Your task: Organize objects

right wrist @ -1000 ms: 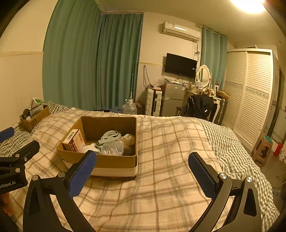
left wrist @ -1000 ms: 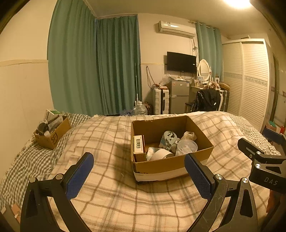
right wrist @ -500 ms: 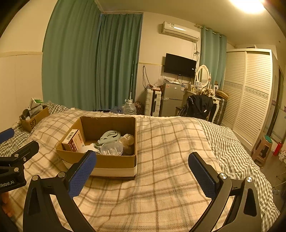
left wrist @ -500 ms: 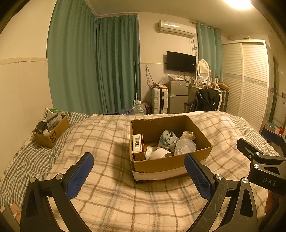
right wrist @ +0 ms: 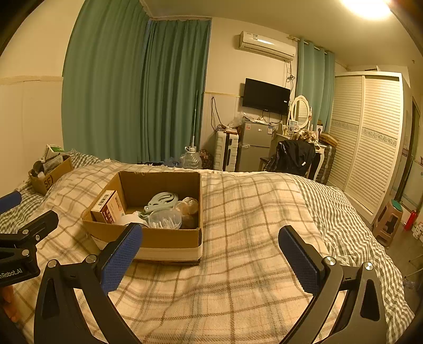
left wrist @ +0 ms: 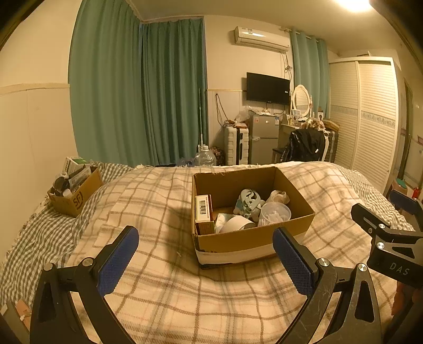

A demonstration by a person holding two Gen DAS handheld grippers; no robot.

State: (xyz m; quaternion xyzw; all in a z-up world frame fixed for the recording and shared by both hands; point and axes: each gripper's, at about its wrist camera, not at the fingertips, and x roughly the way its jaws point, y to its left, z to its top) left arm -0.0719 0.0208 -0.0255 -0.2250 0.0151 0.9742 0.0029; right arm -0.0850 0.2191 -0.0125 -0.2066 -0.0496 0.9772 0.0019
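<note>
2 hand-held grippers, left (left wrist: 205,255) and right (right wrist: 210,254), gape wide, gripping nothing, above the plaid bed (left wrist: 164,291). Open cardboard box (left wrist: 253,239) sits mid-bed, bare blanket on all 4 sides; small box (left wrist: 75,202) near the left edge. View nearly unchanged from 0.5 s ago. Box contents jumbled, hard to identify.

Warm yellow light comes from a ceiling lamp (left wrist: 351,4) that glares white at the top right of both views. Fisheye bending curves the walls, and the corners go black. The box (left wrist: 251,238) casts a soft shadow leftward on the blanket (left wrist: 158,264).
</note>
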